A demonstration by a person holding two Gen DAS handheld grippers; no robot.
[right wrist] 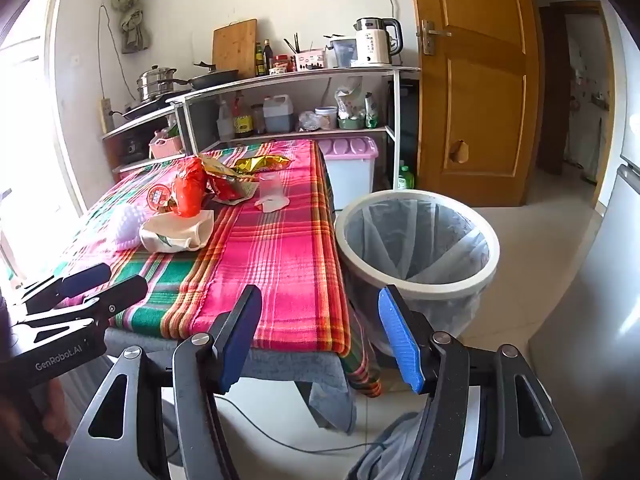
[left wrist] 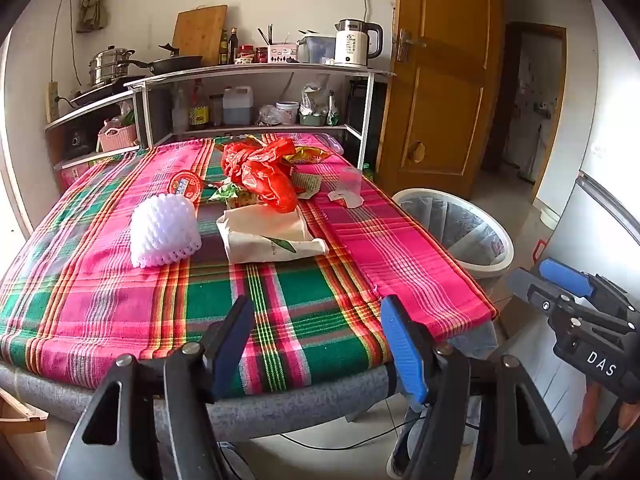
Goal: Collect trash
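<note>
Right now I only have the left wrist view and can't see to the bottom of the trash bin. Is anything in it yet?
Observer: The right wrist view looks down into the trash bin. Only its clear liner shows, no trash.
Operator: What stands past the table's far end on that side?
Observer: A storage box with a pink lid, behind the bin and right beside the tablecloth.
Operator: Is my right gripper holding anything?
Observer: No. The right gripper is open and empty, between the table's near corner and the bin.
</note>
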